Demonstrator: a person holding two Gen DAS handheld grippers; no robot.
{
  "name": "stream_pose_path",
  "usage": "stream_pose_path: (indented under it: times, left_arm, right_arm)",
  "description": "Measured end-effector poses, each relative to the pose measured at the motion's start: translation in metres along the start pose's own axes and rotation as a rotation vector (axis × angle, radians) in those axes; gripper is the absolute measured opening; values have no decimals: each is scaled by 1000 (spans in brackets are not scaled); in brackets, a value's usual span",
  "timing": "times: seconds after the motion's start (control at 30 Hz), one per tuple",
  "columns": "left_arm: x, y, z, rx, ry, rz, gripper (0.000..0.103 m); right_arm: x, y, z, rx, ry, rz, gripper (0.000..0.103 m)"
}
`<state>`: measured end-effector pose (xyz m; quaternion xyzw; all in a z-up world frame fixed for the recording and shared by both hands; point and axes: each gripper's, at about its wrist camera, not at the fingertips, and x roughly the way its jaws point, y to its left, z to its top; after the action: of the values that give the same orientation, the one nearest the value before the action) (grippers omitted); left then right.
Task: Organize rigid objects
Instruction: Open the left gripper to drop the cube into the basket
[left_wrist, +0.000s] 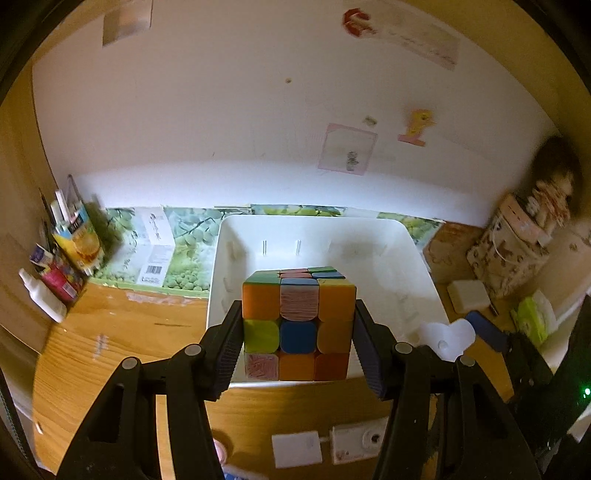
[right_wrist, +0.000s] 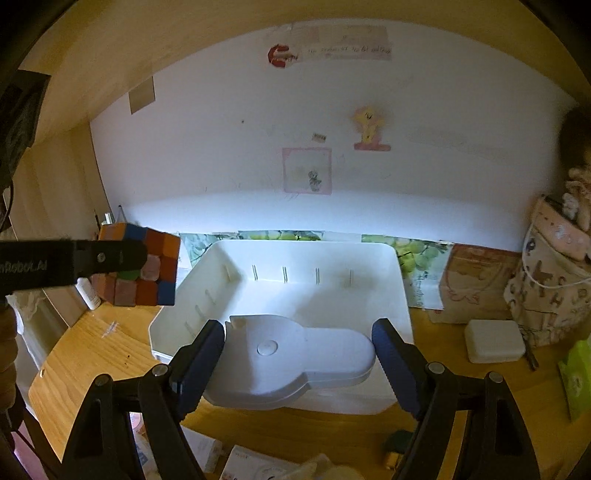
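Left hand-held gripper (left_wrist: 299, 328) pinching cube (left_wrist: 298, 325) by both sides, bin (left_wrist: 413, 254) just ahead. Right hand-held gripper (right_wrist: 299, 354) clamped on white holder (right_wrist: 295, 358) (flat, rounded), bin below on surface (right_wrist: 92, 347).

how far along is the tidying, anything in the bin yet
Nothing visible in the white bin yet; the floor that shows is bare. In hand: the left hand-held gripper clamps the cube above the bin's near edge, and the right hand-held gripper holds a white heart-shaped piece over it. Left: release both, then possibly the white block on the desk.
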<state>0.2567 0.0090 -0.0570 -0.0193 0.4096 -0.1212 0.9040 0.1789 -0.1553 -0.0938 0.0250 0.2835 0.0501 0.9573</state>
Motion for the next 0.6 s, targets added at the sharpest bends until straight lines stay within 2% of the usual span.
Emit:
stream_pose_path:
  times: [0.2,0.43,0.6]
  left_arm:
    - [22,4,4,-56,-7,-1,60]
    - [39,0,9,-39,-1,7,59]
    - [53,-4,10,-10,40,23,60]
  right_arm:
    - [19,-9,-1,-5,-13,37,82]
    - [42,-14,-5,-3,4,82,83]
    - [55,-15,-7,4,33,93,83]
